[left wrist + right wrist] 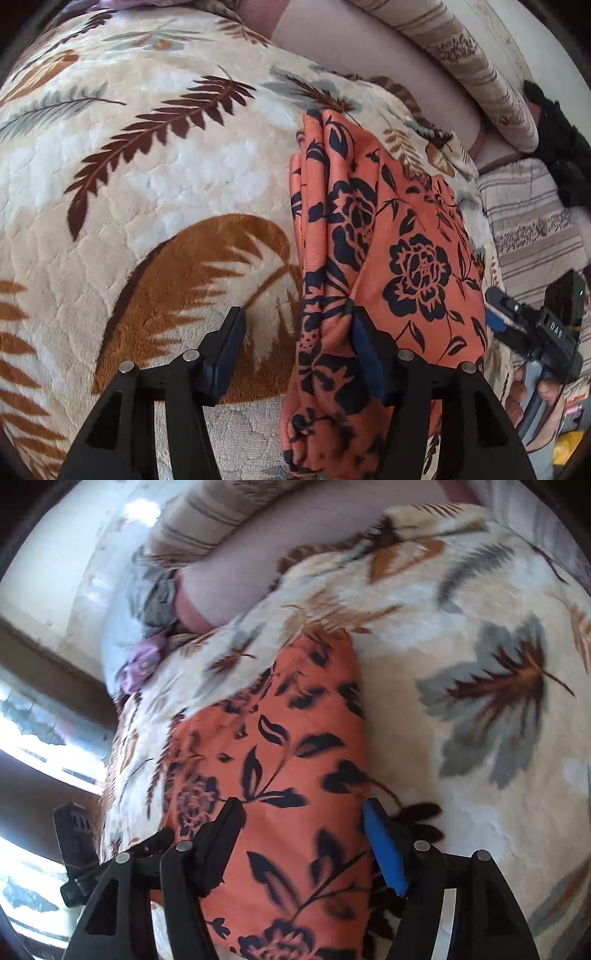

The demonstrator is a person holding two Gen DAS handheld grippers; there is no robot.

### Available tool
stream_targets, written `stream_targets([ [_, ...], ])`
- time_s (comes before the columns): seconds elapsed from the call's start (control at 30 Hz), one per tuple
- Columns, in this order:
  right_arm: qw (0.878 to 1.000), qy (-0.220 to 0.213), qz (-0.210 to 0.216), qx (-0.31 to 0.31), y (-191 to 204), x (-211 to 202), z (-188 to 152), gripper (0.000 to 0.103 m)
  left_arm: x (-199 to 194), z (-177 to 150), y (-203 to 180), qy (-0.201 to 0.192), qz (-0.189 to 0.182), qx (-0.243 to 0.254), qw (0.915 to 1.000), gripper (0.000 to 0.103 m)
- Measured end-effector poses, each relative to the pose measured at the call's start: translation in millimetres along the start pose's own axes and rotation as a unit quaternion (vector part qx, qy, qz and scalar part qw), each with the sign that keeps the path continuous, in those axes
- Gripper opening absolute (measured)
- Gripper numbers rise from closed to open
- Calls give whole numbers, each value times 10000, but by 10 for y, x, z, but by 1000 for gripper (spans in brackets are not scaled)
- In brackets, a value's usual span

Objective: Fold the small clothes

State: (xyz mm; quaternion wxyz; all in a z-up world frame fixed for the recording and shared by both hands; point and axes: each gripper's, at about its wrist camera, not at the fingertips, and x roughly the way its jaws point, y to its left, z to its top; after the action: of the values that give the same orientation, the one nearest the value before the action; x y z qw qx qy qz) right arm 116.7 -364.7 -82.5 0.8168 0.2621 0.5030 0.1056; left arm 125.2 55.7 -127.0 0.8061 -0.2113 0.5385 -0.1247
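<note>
- The left wrist fisheye view looks steeply down along the left gripper (297,325), close over a cream plush blanket with brown and grey leaf prints (155,177).
- The right wrist fisheye view looks down along the right gripper (303,816), equally close and somewhat blurred.
- Both views share that blanket and the folded orange cloth with dark flower print (388,236) (280,746).
- The left wrist view catches the right gripper (517,317) at its right edge.
</note>
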Motion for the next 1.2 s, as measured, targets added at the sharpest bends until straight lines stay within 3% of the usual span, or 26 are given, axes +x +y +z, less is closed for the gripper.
stream_targets([
  [0.17,9970,-506,492,-329,238,-448,-206,70,-552,-227,-16,-490,31,186,9986,61],
  [0.3,9914,-402,1096,-599,564,-461,-377,75,-654,-399,-109,-607,-28,400,9974,66],
  [0.37,9927,-152,1094,-477,598,-264,-521,76,-428,-465,-82,-211,147,412,9988,66],
  [0.43,9950,379,914,-166,466,31,-695,76,-197,-520,-6,175,308,252,9991,66],
  [0.47,9959,487,759,-56,405,103,-764,76,-239,-554,7,55,257,247,9993,66],
  [0.67,9953,109,845,-467,611,-221,-820,76,-726,-565,-204,-558,89,565,9968,65],
  [0.73,9951,100,900,-393,546,-205,-832,78,-723,-539,-216,-632,-1,576,9963,65],
  [0.8,9966,257,775,-145,375,-97,-878,79,-498,-539,-158,-317,320,528,9976,65],
  [0.87,9947,397,931,171,251,-6,-901,79,-219,-594,-75,308,706,616,9951,66],
  [1.07,9931,93,1171,11,285,-358,-679,79,-616,-517,-249,-461,639,813,9936,66],
  [1.2,9959,-254,849,188,72,-415,-336,79,-693,-264,-489,-778,333,1036,9910,67],
])
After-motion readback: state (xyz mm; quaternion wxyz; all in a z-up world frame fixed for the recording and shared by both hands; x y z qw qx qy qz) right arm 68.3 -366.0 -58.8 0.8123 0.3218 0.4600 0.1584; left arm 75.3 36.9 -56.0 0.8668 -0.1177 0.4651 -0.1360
